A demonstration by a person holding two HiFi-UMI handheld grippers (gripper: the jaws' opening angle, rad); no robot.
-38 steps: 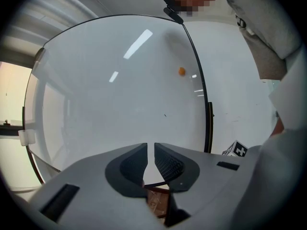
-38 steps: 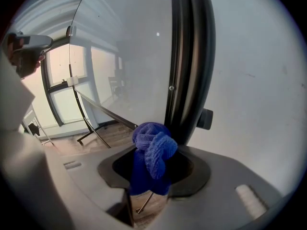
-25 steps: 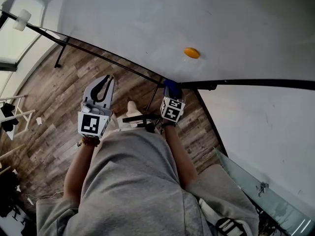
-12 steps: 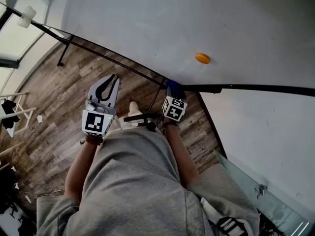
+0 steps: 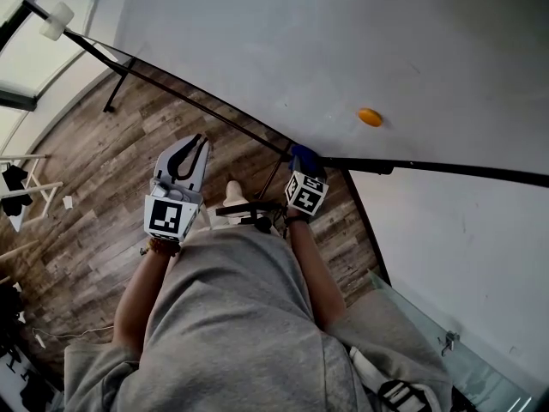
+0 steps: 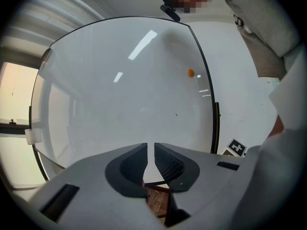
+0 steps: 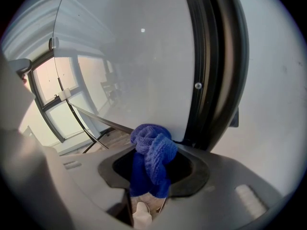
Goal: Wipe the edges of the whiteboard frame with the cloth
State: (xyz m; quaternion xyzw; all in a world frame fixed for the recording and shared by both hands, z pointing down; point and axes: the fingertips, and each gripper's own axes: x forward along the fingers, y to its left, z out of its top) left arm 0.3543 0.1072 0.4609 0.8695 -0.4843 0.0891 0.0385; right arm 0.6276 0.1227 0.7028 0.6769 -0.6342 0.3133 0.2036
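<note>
Blue cloth (image 7: 152,159) bunched in right gripper (image 7: 152,172), jaws clamped on it. I see the cloth against the corner of the black whiteboard frame (image 7: 211,71). Left gripper (image 6: 154,159) jaws nearly together, thin slit, nothing between; it's held off the board, over wood-plank floor (image 5: 103,187). Whiteboard (image 5: 300,41) white, glossy, ceiling lights reflected. Orange magnet (image 5: 370,117) on the board, above the lower frame edge. Window (image 7: 53,99) behind, bright. White wall (image 7: 273,95) beside the frame.
</note>
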